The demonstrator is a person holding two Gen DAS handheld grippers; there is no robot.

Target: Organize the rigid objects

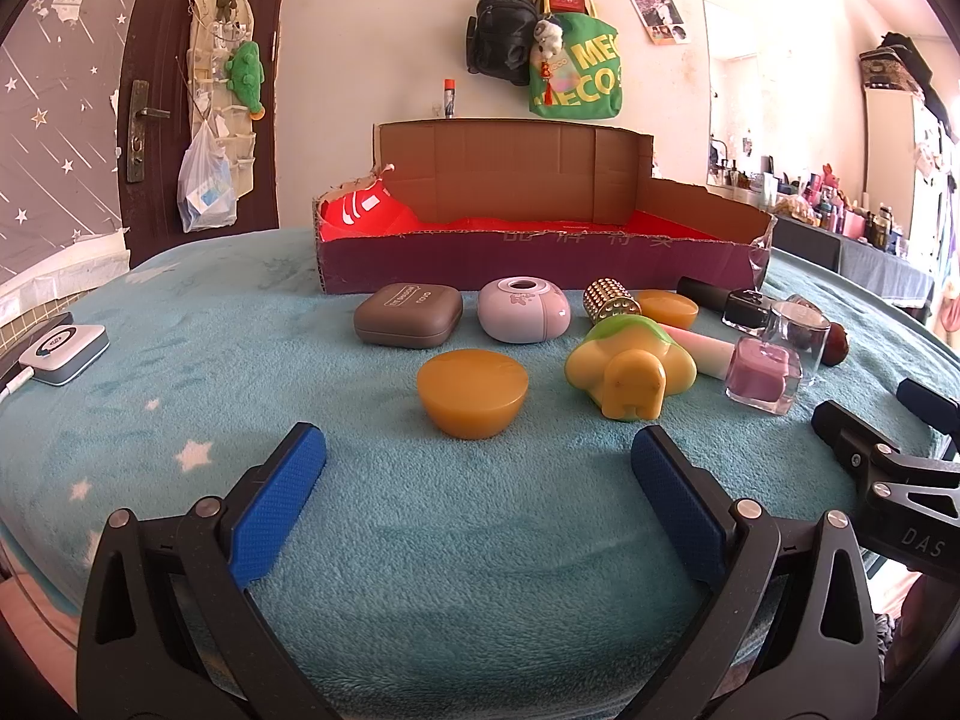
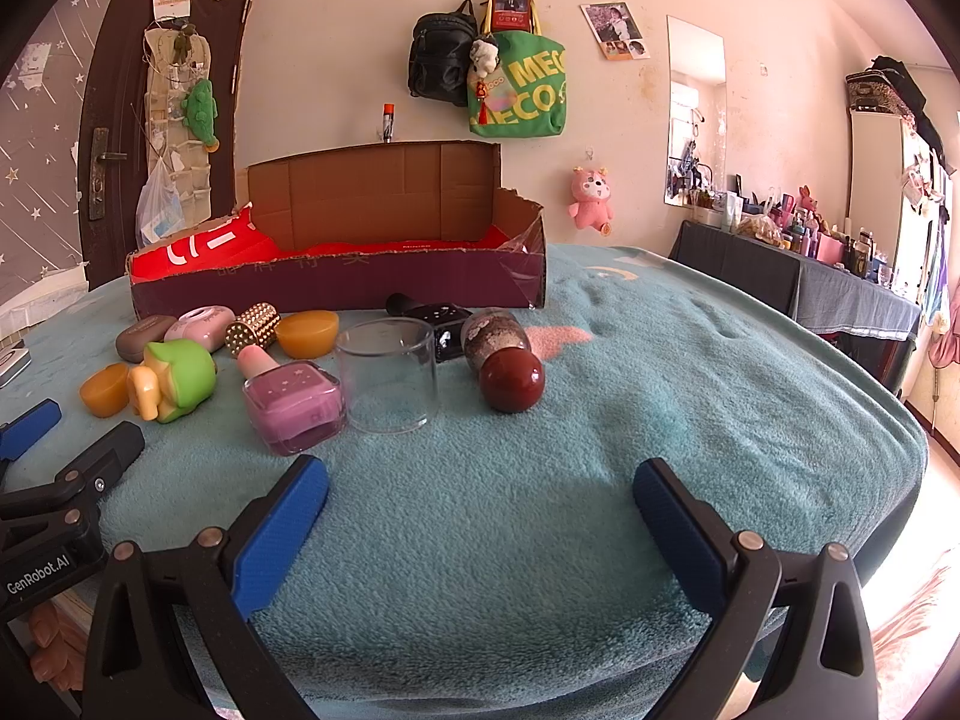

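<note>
Small rigid objects lie on a teal blanket in front of a cut-down cardboard box [image 1: 528, 267] [image 2: 336, 291]. An amber half-round piece [image 1: 473, 384] sits just ahead of my open left gripper [image 1: 479, 450]. Behind it are a grey case [image 1: 408, 315], a lilac round case [image 1: 523, 309], a studded gold cylinder [image 1: 609, 300], a second amber piece [image 1: 667, 307] and a green-yellow toy [image 1: 630, 369]. My open right gripper [image 2: 480, 483] faces a purple nail polish bottle [image 2: 294, 405], a clear glass [image 2: 387, 375] and a dark red ball-capped bottle [image 2: 504, 360]. Both hold nothing.
A white-and-blue device [image 1: 63, 351] with a cable lies at the blanket's left edge. The box holds red packaging [image 1: 366, 213]. A dark table crowded with bottles [image 2: 840, 276] stands to the right. Bags [image 1: 540, 54] hang on the wall behind.
</note>
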